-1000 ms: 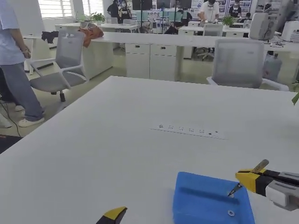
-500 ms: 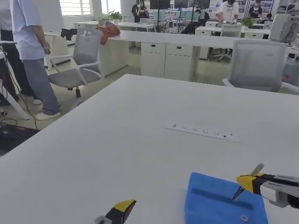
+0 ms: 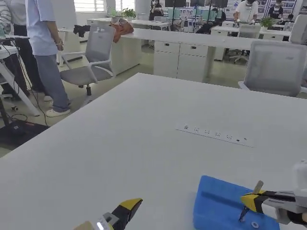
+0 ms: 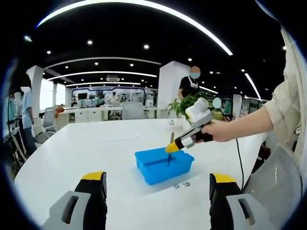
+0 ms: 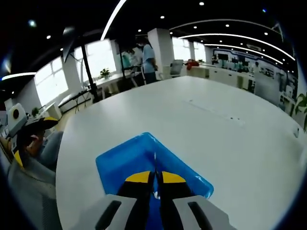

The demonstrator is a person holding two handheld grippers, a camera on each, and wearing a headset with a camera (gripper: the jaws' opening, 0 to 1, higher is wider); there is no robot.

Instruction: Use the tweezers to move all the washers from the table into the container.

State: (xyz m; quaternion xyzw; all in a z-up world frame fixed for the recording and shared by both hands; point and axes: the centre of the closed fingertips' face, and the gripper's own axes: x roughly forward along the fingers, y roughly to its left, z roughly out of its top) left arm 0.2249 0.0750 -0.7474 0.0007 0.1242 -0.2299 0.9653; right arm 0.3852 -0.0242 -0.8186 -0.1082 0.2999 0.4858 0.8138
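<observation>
A blue container (image 3: 225, 208) sits on the white table (image 3: 144, 143) at the near right, with one washer (image 3: 254, 224) lying inside it. My right gripper (image 3: 248, 201) is shut on thin tweezers (image 3: 243, 213), which slant down into the container, their tip close to that washer. In the right gripper view the tweezers (image 5: 155, 165) run out from between the shut jaws over the container (image 5: 124, 158). My left gripper (image 4: 158, 184) is open and holds nothing, a short way in front of the container (image 4: 163, 165). Small washers (image 4: 180, 185) lie on the table before the container.
A power strip (image 3: 214, 134) is set into the table beyond the container. Office chairs (image 3: 91, 57) and desks stand behind the table, and people (image 3: 45, 48) stand at the far left. A plant (image 4: 184, 103) stands at the table's far side.
The tweezers' tip has dropped lower into the container, nearer the washer. The left gripper's yellow jaw has come further into the head view. The head camera has shifted.
</observation>
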